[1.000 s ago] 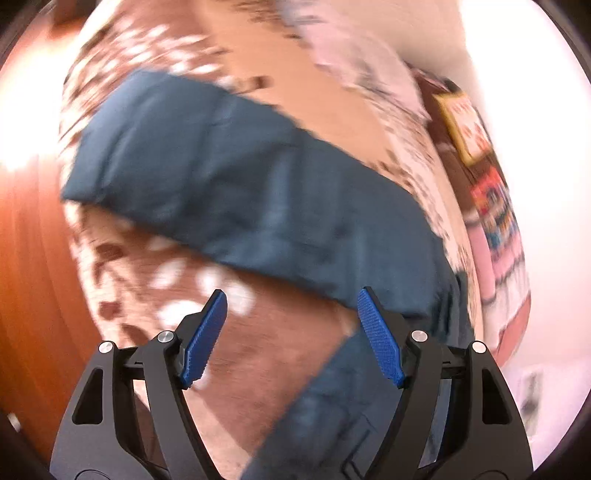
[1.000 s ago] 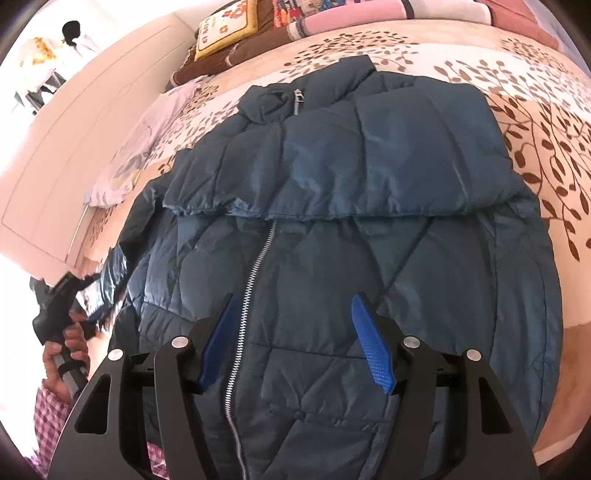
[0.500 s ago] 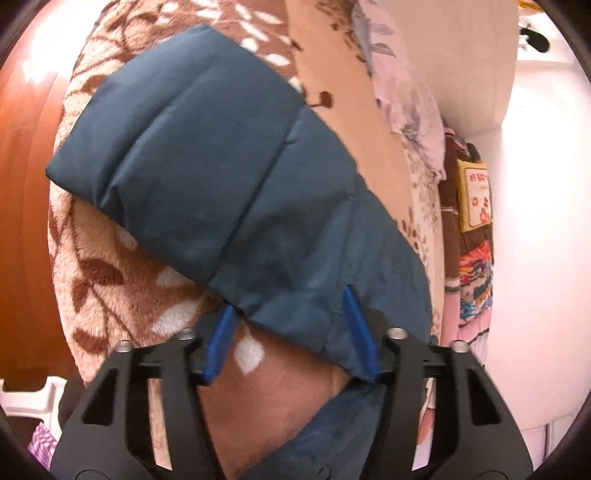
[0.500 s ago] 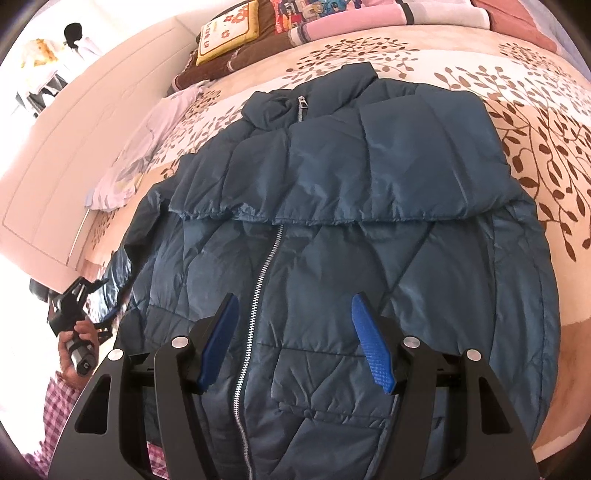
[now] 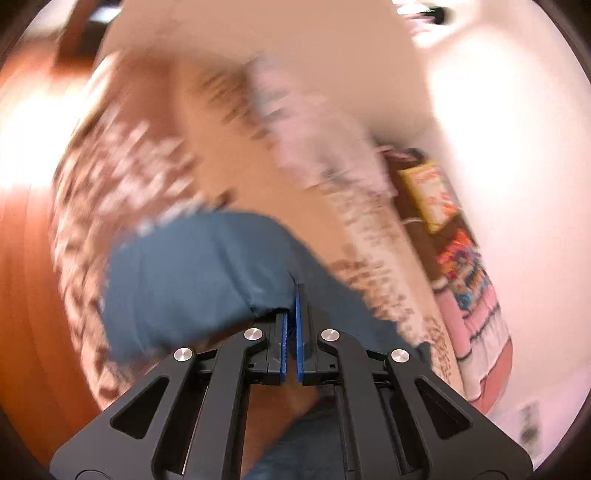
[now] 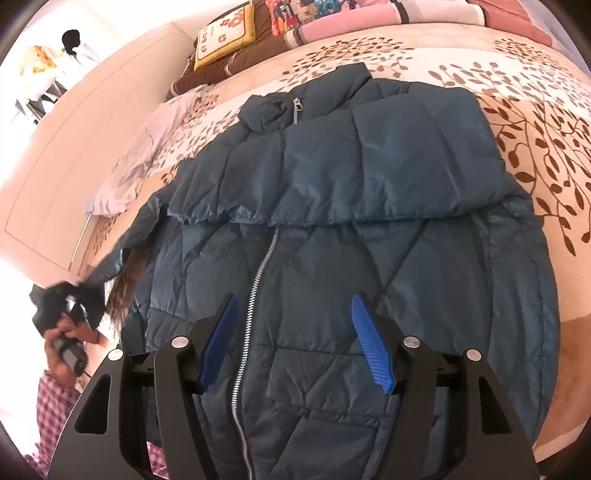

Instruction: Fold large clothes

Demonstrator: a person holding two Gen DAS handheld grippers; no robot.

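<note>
A dark teal quilted puffer jacket [image 6: 369, 229] lies zipper-up on the bed, its right sleeve folded across the chest. My right gripper [image 6: 295, 332] is open and empty, hovering over the jacket's lower front beside the zipper. My left gripper [image 5: 291, 314] is shut on the jacket's left sleeve [image 5: 192, 280] near the cuff and holds it off the bedspread; the left wrist view is motion-blurred. In the right wrist view the left gripper [image 6: 59, 306] shows at the far left, holding the sleeve end [image 6: 110, 266].
The bedspread [image 6: 535, 122] is cream with brown leaf prints. Pillows and folded bedding [image 6: 258, 33] are stacked at the head of the bed. A pale garment [image 6: 140, 162] lies left of the jacket. A white wardrobe [image 6: 55, 166] and an orange wooden floor [image 5: 22, 295] flank the bed.
My left gripper closed on the sleeve and lifted it with a fast swing. My right gripper stayed open over the jacket's front, nearly still.
</note>
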